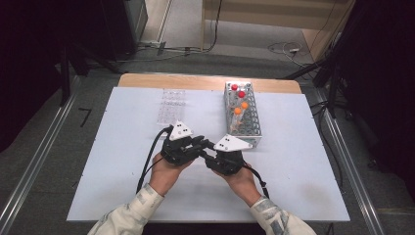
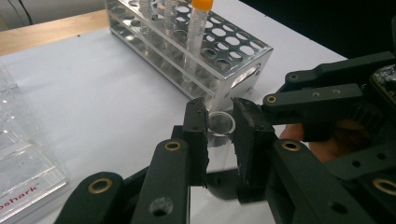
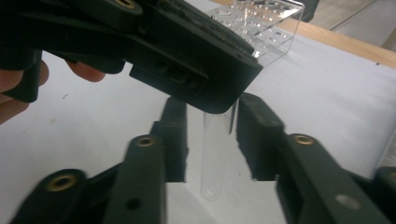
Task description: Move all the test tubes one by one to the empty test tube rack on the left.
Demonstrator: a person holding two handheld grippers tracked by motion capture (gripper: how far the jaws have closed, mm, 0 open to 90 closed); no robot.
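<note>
Covering the table (image 1: pixel 122 161) is a white sheet, with a metal tube rack (image 1: pixel 252 128) just beyond both claws. A clear uncapped test tube (image 2: pixel 219 127) is clamped in the left claw (image 2: pixel 219 135); the right claw (image 3: pixel 212 135) stands apart around its body. Glass could be cracked or dropped by uneven squeezing during handover.

Silver rack (image 1: pixel 243 115) — red and orange caps; white table (image 1: pixel 122 147).

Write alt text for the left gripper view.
The left claw grips a clear tube by its open end, beside the right claw. Behind stands a metal rack holding an orange-capped tube; a clear rack sits left.
</note>
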